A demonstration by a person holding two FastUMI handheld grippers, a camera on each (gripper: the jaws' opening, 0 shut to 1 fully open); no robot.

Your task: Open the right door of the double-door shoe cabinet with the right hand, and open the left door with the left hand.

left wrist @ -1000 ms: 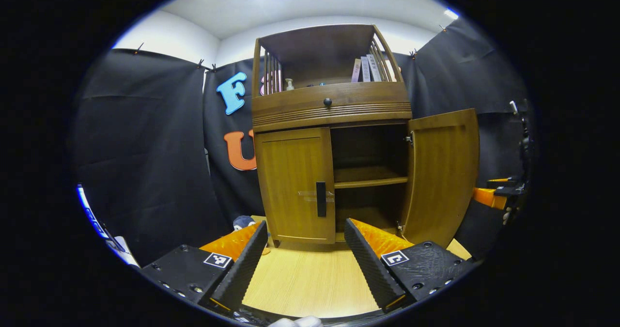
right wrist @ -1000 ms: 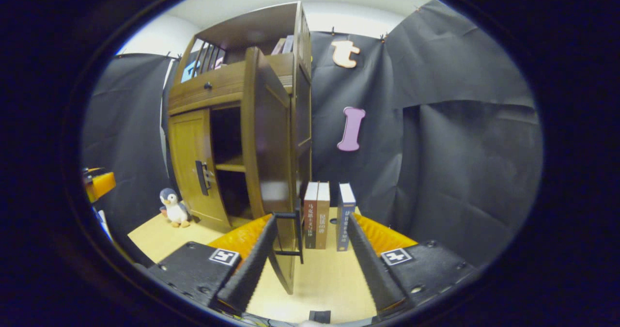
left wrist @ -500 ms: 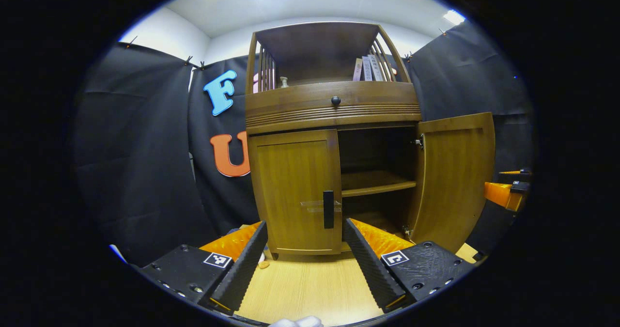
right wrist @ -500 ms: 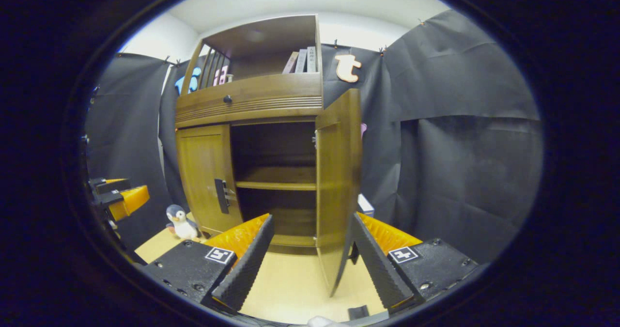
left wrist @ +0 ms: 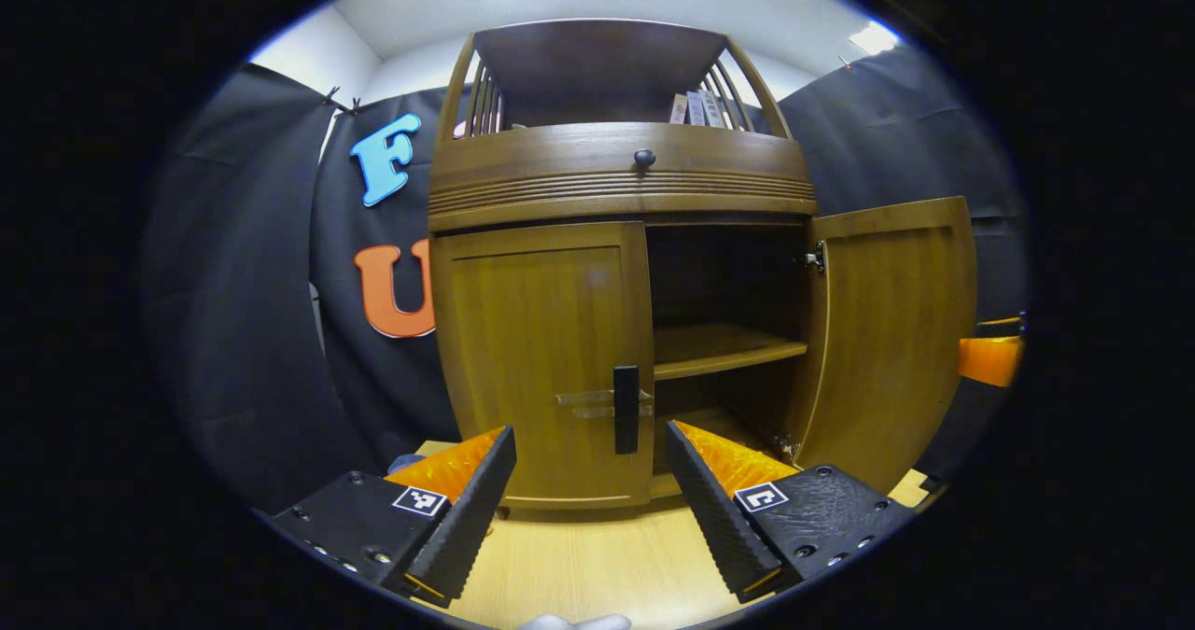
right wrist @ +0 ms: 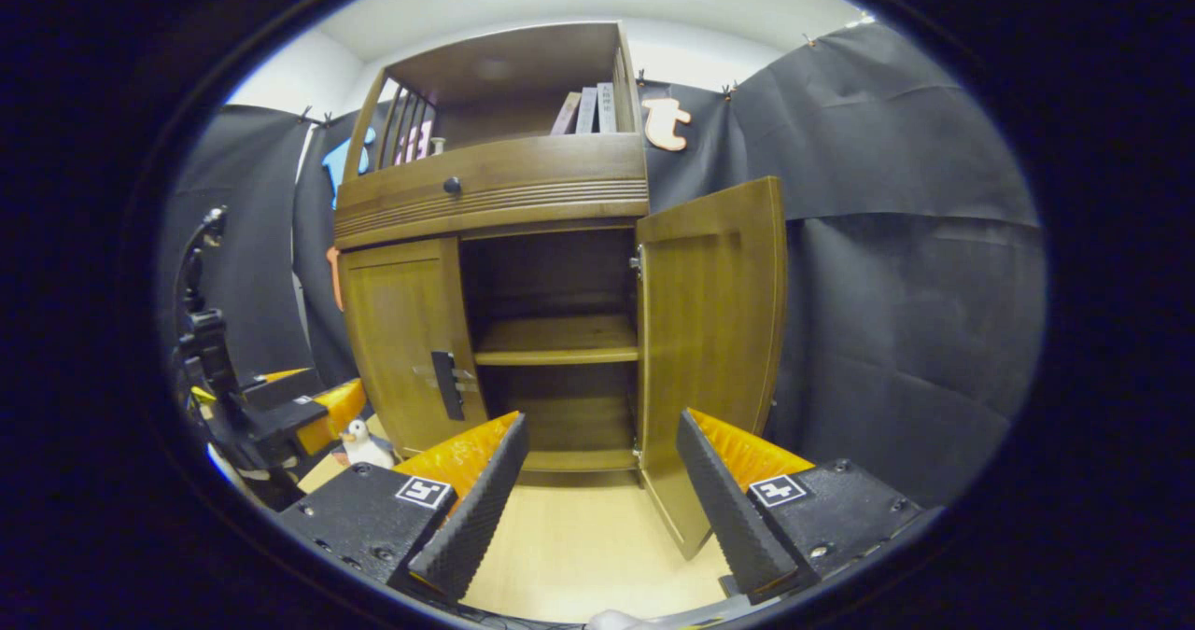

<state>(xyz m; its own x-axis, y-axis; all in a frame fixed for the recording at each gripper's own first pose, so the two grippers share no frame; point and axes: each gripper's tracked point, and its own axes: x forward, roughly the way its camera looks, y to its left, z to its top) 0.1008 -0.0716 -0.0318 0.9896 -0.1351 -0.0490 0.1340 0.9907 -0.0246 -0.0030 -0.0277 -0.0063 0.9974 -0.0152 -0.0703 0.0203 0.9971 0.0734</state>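
Closer now to the shoe cabinet (left wrist: 621, 266) than a second ago on the left side: left door (left wrist: 541, 359) larger in the left gripper view, its dark handle (left wrist: 625, 409) risen to sit just above the gap between the fingers. Swung round on the right side too: right door (right wrist: 711, 350) no longer edge-on between the fingers, now standing wide open at 1 o'clock in the right gripper view, released. Left gripper (left wrist: 590, 490) held level and square to the closed left door, fingers spread wide, nothing between them, handle at 12 o'clock. Right gripper (right wrist: 602, 495) also spread wide and empty, low before the open compartment, facing the shelf (right wrist: 557, 341). Left door shut, flush with the frame. Best done, by judgement, with a straight advance until the handle sits between the pads, a firm close on the vertical bar, then a pull along an arc toward 9 o'clock, following the hinge rather than dragging straight back. Toy penguin (right wrist: 362, 443) on the floor at 9 o'clock near the door's sweep.
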